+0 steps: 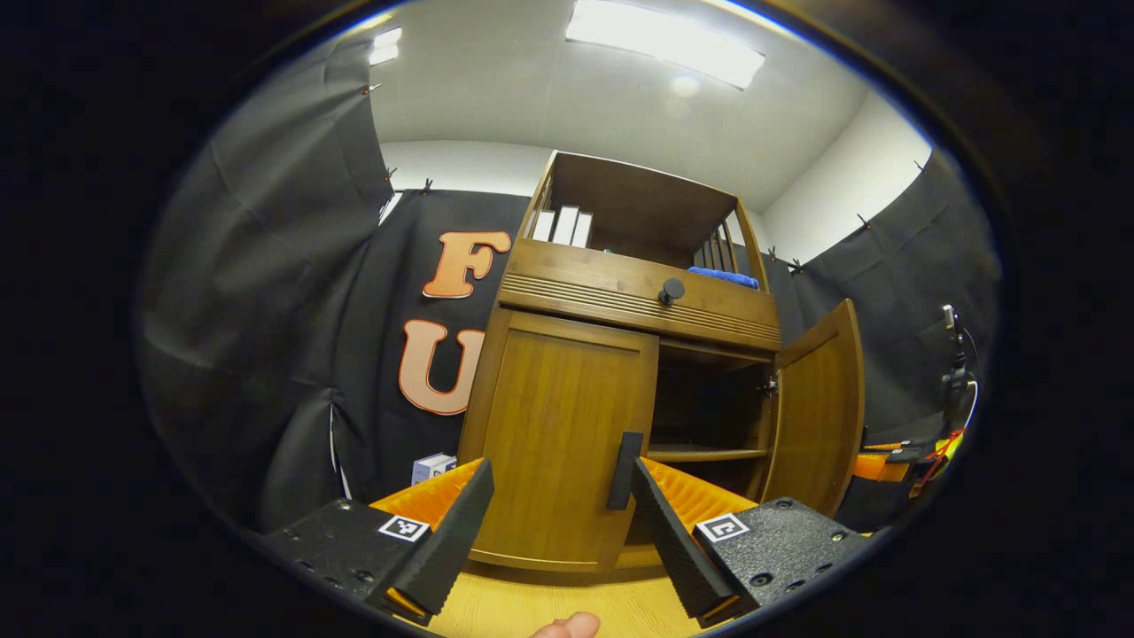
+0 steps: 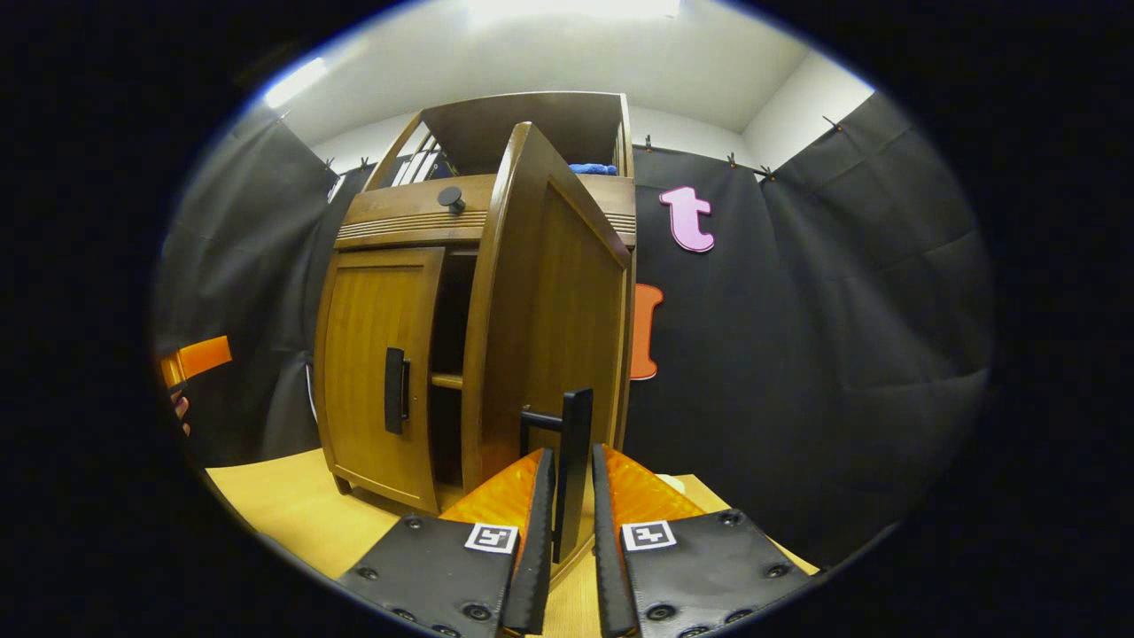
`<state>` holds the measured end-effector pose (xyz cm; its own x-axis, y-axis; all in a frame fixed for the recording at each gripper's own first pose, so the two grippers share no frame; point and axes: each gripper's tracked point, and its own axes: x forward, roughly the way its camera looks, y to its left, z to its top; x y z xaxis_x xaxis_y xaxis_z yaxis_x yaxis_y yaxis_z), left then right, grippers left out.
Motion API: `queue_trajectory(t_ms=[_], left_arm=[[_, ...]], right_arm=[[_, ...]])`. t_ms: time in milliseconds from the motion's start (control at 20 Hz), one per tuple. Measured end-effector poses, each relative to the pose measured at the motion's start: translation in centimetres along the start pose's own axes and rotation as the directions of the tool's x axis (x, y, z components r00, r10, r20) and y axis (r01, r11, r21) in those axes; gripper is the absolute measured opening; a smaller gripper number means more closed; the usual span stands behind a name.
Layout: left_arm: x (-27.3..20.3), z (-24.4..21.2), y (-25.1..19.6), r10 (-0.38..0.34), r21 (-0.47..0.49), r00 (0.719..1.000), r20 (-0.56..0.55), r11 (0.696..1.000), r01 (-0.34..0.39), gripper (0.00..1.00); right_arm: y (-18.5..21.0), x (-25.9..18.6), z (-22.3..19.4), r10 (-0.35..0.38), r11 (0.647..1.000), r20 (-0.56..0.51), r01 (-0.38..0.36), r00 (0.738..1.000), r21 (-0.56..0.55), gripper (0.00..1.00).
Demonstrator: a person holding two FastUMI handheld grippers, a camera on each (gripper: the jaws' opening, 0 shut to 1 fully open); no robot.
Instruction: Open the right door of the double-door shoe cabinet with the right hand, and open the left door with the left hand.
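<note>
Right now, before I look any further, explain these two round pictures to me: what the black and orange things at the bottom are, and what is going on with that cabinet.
A person holds a two-finger claw in each hand, and a fisheye camera rides on each one.

In the left gripper view, the left claw is open and aimed at the closed left door, whose black handle stands between its fingers, not yet gripped.

In the right gripper view, the right claw has its fingers closed around the black handle of the right door, which already stands swung open. A shelf shows inside.

The shoe cabinet stands on a light wooden surface.
</note>
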<state>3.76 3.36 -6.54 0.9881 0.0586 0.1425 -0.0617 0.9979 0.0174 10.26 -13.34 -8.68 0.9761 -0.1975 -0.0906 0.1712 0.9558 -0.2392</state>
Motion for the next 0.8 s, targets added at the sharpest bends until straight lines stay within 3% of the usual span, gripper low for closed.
queue_trajectory(t_ms=[350,500,550,600,650,700,800], left_arm=[[0.3,-0.3,0.5,0.002,0.001,1.0,0.0,1.0,-0.002,0.94],[0.6,-0.8,0.7,0.006,-0.011,1.0,-0.009,1.0,-0.006,0.92],[0.5,-1.0,0.7,0.006,-0.013,1.0,-0.012,1.0,-0.006,0.95],[0.6,-1.1,0.9,0.01,-0.011,1.0,-0.016,1.0,-0.011,0.95],[0.8,-1.2,1.1,0.015,-0.006,1.0,-0.02,1.0,-0.015,0.95],[0.9,-1.2,1.3,0.02,0.0,1.0,-0.02,1.0,-0.02,0.95],[1.0,-1.2,1.5,0.027,0.011,0.999,-0.018,1.0,-0.027,0.94]], right_arm=[[-3.7,-0.8,0.3,-0.059,0.998,-0.005,0.059,0.998,-0.016,0.23],[-5.8,-0.8,-0.2,-0.11,0.992,-0.016,0.109,0.994,-0.072,0.23],[-6.2,-1.1,0.1,-0.101,0.993,-0.005,0.1,0.995,-0.064,0.14],[-6.5,-1.2,-0.1,-0.094,0.994,-0.011,0.093,0.996,-0.048,0.21],[-6.9,-1.2,-0.2,-0.091,0.995,-0.014,0.091,0.996,-0.03,0.14],[-7.5,-1.4,-0.3,-0.088,0.996,-0.02,0.087,0.996,-0.014,0.21],[-9.1,-2.0,-0.5,-0.093,0.996,-0.024,0.094,0.995,0.013,0.21]])
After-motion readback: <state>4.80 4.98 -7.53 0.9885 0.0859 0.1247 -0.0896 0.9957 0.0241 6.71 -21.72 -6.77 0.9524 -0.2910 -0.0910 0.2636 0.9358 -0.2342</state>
